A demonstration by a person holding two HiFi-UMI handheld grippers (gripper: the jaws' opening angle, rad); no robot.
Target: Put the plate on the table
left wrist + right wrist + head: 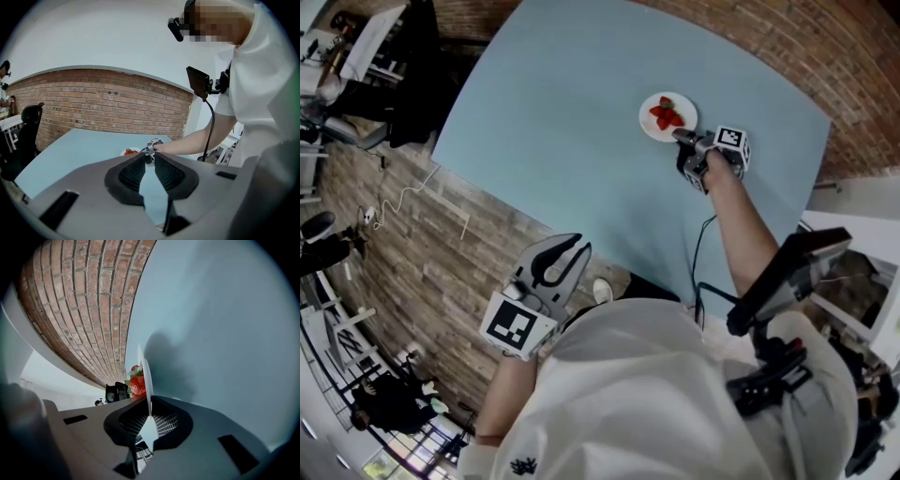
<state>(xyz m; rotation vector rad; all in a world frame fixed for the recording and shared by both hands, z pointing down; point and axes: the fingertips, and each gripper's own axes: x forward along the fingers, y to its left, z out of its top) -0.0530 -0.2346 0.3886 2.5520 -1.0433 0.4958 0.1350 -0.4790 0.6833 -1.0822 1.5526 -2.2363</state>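
A small white plate (667, 116) with red strawberries (666, 115) is over the far right part of the light blue table (581, 122). My right gripper (682, 137) is shut on the plate's near rim. In the right gripper view the plate (146, 380) shows edge-on between the pads, with strawberries (137, 383) on its left face and its shadow on the tabletop. My left gripper (572, 251) hangs off the table's near edge, close to my body, its jaws nearly together with nothing between them. In the left gripper view the left gripper (149, 160) points at the distant plate (130, 152).
A brick floor surrounds the table (225, 310). A brick wall (103, 108) stands behind it. A black office chair (26, 126) stands at the table's left. A white cable (403, 202) lies on the floor at the left. Desks and equipment crowd the far left (356, 56).
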